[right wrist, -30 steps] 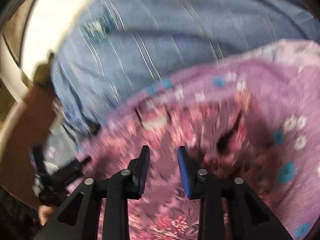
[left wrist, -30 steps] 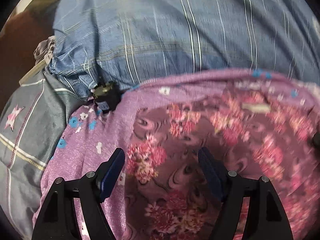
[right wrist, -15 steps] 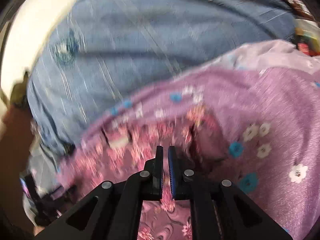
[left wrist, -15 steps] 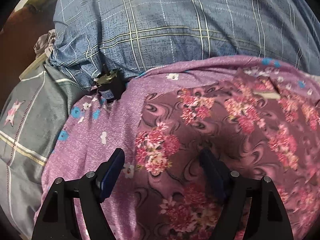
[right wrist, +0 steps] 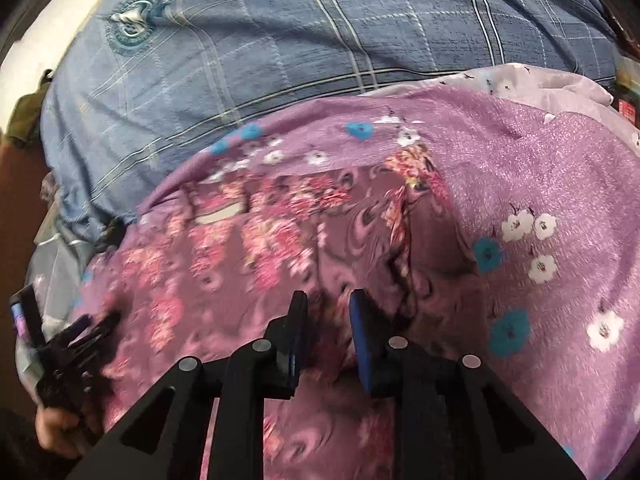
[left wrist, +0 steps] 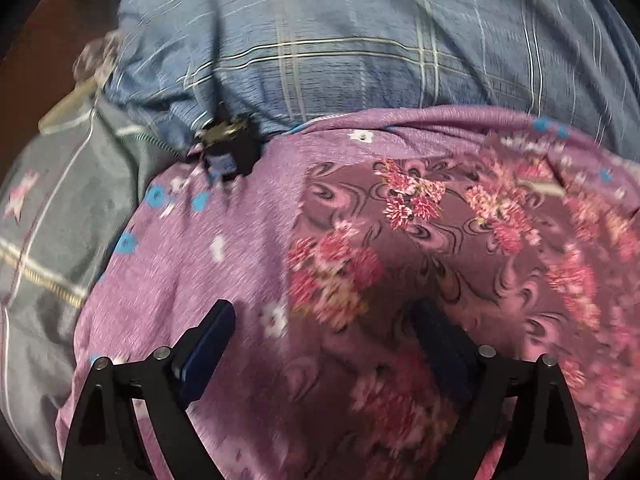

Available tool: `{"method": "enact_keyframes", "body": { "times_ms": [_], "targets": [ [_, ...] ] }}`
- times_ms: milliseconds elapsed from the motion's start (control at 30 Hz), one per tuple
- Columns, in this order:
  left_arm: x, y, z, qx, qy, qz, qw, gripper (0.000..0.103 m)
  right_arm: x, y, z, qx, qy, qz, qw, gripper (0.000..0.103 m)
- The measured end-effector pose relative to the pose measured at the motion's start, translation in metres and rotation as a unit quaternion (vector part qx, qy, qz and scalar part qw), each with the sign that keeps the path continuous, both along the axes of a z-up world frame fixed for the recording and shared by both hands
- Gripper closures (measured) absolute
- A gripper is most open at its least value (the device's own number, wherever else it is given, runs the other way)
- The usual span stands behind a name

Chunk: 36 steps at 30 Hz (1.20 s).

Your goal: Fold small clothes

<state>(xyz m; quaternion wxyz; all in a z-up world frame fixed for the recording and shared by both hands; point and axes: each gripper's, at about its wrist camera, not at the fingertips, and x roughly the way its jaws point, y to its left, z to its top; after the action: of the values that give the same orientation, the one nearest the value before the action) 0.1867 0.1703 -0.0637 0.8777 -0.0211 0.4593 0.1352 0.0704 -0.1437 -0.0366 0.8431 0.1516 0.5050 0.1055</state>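
Observation:
A dark mauve garment with pink flower print (left wrist: pixel 460 248) lies spread on a lilac bedsheet (left wrist: pixel 240 248); it also shows in the right wrist view (right wrist: pixel 260 248). My left gripper (left wrist: pixel 324 328) is open wide and empty, low over the garment's left edge. My right gripper (right wrist: pixel 326 320) is open a little and empty, just above a dark fold of the garment near its right edge. The left gripper shows at the far left of the right wrist view (right wrist: pixel 60 356), held in a hand.
A blue plaid pillow (left wrist: pixel 360 40) lies behind the garment. A grey cloth with a pink star (left wrist: pixel 40 220) lies at the left. A small black object (left wrist: pixel 228 148) sits where pillow and sheet meet. A pale lilac cloth (right wrist: pixel 560 84) lies at the back right.
My right gripper shut half a second ago and has now opened a little, and it has shifted to the right. My left gripper stayed open and moved slightly nearer the garment.

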Motion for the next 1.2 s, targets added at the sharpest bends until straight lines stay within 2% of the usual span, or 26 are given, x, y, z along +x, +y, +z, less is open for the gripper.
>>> {"method": "enact_keyframes", "body": {
  "times_ms": [33,67,100,167,267,333,533,633,733,800,867,1033,1133,1200],
  "targets": [
    [-0.008,0.005,0.007,-0.006,0.001,0.005,1.0,0.02,-0.011,-0.008,0.008,0.016,-0.005,-0.006,1.0,0.073],
    [-0.025,0.01,0.016,-0.012,-0.016,0.009,0.9998,0.02,-0.021,-0.014,0.016,0.026,-0.011,-0.008,1.0,0.068],
    [-0.04,0.014,0.024,-0.015,-0.026,0.011,0.9995,0.02,-0.032,-0.02,0.024,0.031,-0.018,-0.009,0.999,0.066],
    [-0.068,0.023,0.033,-0.017,-0.038,0.017,0.999,0.02,-0.06,-0.033,0.045,0.034,-0.032,-0.004,0.999,0.056],
    [-0.132,0.034,0.04,-0.019,-0.055,0.031,0.9978,0.019,-0.1,-0.054,0.065,0.055,-0.05,-0.004,0.997,0.047],
    [-0.176,0.036,0.04,-0.024,-0.055,0.029,0.9978,0.019,-0.137,-0.068,0.071,0.068,-0.042,0.005,0.997,0.039],
    [-0.288,0.033,0.049,-0.04,-0.05,0.005,0.9979,0.019,-0.225,-0.074,0.067,0.045,0.017,0.04,0.998,0.039],
    [-0.323,0.026,0.047,-0.054,-0.034,-0.002,0.998,0.019,-0.26,-0.071,0.056,0.062,0.049,0.045,0.996,0.039],
    [-0.343,0.021,0.038,-0.059,-0.011,-0.016,0.9981,0.02,-0.285,-0.068,0.033,0.1,0.1,0.04,0.989,0.039],
    [-0.352,0.021,0.035,-0.075,-0.008,-0.015,0.997,0.021,-0.301,-0.062,0.02,0.104,0.12,0.036,0.987,0.039],
    [-0.357,0.025,0.035,-0.097,-0.004,-0.013,0.9952,0.026,-0.311,-0.055,0.003,0.097,0.146,0.035,0.984,0.039],
    [-0.364,0.037,0.034,-0.115,-0.001,0.01,0.9933,0.024,-0.314,-0.045,-0.037,0.077,0.183,0.002,0.98,0.039],
    [-0.365,0.042,0.024,-0.125,0.003,0.035,0.9915,0.024,-0.312,-0.037,-0.059,0.068,0.207,-0.032,0.976,0.039],
    [-0.365,0.045,0.015,-0.142,0.01,0.047,0.9887,0.024,-0.306,-0.034,-0.068,0.043,0.216,-0.043,0.975,0.039]
  ]
}}
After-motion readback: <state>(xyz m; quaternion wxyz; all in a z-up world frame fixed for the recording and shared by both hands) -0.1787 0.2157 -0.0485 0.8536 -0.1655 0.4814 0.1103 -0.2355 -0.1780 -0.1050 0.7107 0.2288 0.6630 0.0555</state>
